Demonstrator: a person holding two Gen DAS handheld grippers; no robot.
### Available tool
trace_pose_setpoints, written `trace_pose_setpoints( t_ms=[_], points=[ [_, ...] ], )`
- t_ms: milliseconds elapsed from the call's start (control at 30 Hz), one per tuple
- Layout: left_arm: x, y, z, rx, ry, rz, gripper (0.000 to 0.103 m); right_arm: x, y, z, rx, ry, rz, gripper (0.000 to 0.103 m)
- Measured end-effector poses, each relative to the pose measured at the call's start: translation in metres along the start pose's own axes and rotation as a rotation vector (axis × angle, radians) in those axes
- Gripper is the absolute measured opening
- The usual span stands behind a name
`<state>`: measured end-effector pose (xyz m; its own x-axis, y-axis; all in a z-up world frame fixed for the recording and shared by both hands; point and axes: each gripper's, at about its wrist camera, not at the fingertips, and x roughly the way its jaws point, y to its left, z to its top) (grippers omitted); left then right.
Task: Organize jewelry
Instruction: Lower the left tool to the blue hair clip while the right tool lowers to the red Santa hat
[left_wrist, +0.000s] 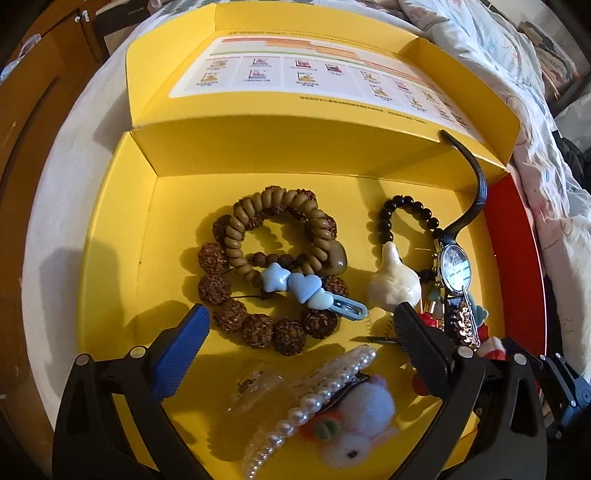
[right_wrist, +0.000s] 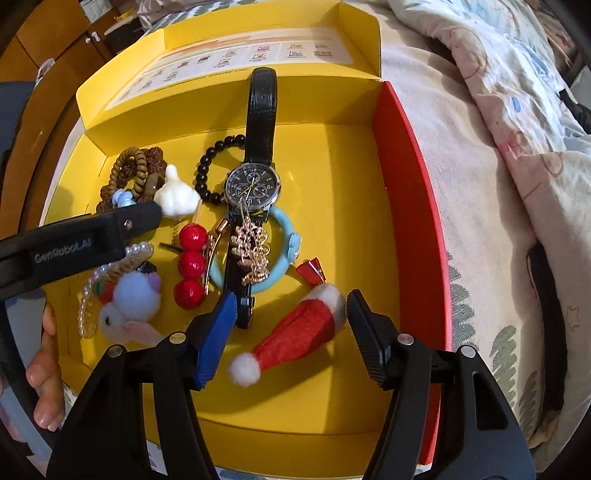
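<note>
Left wrist view: the left gripper (left_wrist: 299, 339) hangs open over the yellow box (left_wrist: 110, 240), its blue and black fingers spread with nothing between them. Nearest the lens, inside the box, lie a pearl clip (left_wrist: 314, 402) and a fuzzy bunny clip (left_wrist: 365, 417) pressed against each other. Just past the fingertips sits a blue star-and-heart clip (left_wrist: 306, 288), resting across a ring of big brown beads (left_wrist: 221, 288) and a coiled tan hair tie (left_wrist: 280, 225). To the right stand a white garlic charm (left_wrist: 395, 284), then a black bead bracelet (left_wrist: 402, 214), then a watch (left_wrist: 456, 269) whose strap rises against the back wall. Behind that wall the box's open lid (left_wrist: 295, 74) shows a printed chart.

In the right wrist view, the right gripper (right_wrist: 291, 332) is also open, empty, its fingers on either side of a red Santa hat (right_wrist: 299, 332) on the box floor without visibly touching it. Beyond the hat lie a small red clip (right_wrist: 312, 271), three red berries (right_wrist: 191, 266) on a stick, a gold filigree clip (right_wrist: 253, 254) on the watch strap, and a light blue ring (right_wrist: 284, 251) under it. The left gripper reaches in from the left, its tip by the garlic charm. The box's right wall is red (right_wrist: 406, 206); bedding (right_wrist: 498, 147) lies outside.
</note>
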<state>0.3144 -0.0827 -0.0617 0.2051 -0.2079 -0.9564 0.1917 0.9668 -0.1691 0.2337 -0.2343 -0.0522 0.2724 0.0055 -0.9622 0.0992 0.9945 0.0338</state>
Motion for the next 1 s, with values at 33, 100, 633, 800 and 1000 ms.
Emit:
trace_pose_setpoints(
  t_ms=[33,100,633,800,1000],
  points=[
    [0.002,0.000,0.001,0.003,0.008,-0.002,0.099,0.001,0.000,0.000,-0.004,0.006,0.004,0.063],
    [0.003,0.000,0.000,0.005,0.011,-0.003,0.099,0.003,-0.001,-0.001,-0.003,0.011,0.005,0.063],
    [0.012,0.003,-0.004,-0.008,-0.010,0.026,0.071,0.000,0.022,-0.016,-0.066,-0.006,-0.021,0.036],
    [0.001,0.020,-0.005,-0.022,-0.005,-0.008,0.065,-0.002,0.018,-0.017,-0.061,-0.009,-0.008,0.032],
    [-0.011,0.033,-0.005,-0.041,-0.016,-0.044,0.054,-0.006,0.014,-0.015,-0.053,-0.027,-0.005,0.027]
  ],
)
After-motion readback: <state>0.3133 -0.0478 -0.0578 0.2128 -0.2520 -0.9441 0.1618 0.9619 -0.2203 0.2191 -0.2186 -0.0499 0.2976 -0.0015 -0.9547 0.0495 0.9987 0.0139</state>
